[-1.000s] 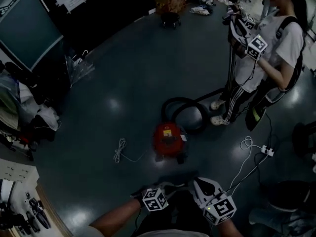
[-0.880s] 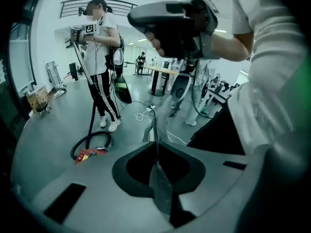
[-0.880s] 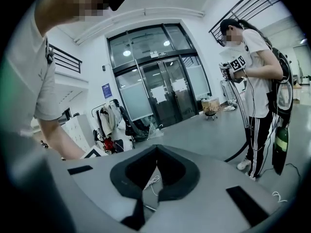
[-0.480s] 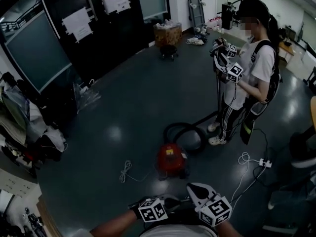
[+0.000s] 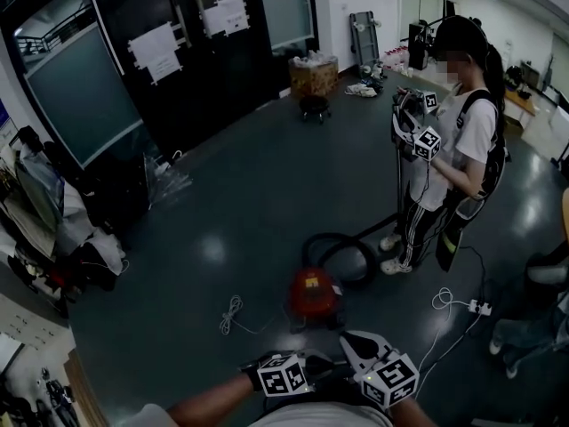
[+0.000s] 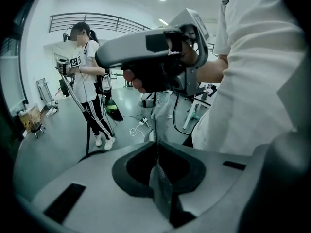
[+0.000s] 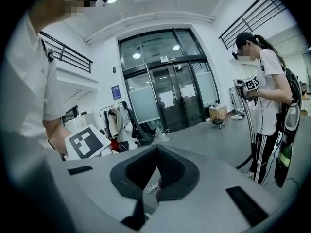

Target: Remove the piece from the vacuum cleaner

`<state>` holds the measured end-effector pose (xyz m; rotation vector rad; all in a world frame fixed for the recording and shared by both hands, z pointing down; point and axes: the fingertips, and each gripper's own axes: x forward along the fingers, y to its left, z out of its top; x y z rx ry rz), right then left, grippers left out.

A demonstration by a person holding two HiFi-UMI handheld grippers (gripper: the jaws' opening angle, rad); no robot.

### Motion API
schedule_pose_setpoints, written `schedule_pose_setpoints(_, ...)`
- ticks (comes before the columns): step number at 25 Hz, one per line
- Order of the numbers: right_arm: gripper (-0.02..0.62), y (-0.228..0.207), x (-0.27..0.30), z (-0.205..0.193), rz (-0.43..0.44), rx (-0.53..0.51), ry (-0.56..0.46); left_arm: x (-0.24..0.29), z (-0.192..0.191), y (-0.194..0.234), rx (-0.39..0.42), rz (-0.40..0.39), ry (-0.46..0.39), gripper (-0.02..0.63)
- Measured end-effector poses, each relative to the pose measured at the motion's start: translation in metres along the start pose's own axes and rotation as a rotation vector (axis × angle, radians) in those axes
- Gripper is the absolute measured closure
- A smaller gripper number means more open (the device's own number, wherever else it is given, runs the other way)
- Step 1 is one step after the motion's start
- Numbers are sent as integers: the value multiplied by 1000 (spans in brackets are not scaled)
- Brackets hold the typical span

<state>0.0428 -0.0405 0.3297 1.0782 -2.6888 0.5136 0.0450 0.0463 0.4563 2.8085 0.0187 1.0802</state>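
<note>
Near the person's own body, at the bottom of the head view, both tools stay where they were a second ago, side by side and well apart from the vacuum cleaner (image 5: pixel 314 294). The left hand-held gripper (image 6: pixel 157 149) has its jaws pressed together with nothing between them. The right hand-held gripper (image 7: pixel 157 148) is likewise closed at the tips and empty. The red vacuum cleaner sits on the dark floor (image 5: pixel 249 194), just beyond the two tools, and has not moved. Its black hose (image 5: pixel 342 249) still lies looped on its far side, reaching toward the feet of a second person (image 5: pixel 444 149) at the far right. That person holds an upright wand (image 5: pixel 397 185). A white cable (image 5: pixel 233 311) lies left of the vacuum cleaner. Compared with a second ago, the head view has lifted and takes in more of the far room.
</note>
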Motion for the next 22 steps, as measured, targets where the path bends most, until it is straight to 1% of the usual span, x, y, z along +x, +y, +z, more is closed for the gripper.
schedule_pose_setpoints(5, 579, 2, 6, 9, 4, -17, 8, -10, 8, 8, 3, 1, -7, 575)
schedule_pose_setpoints(12, 579, 2, 13, 9, 2, -20, 13, -15, 5, 12, -8, 10, -12, 575)
schedule_pose_setpoints(22, 580, -14, 17, -1, -4, -31, 15, -6, 0, 24, -5, 28, -5, 575)
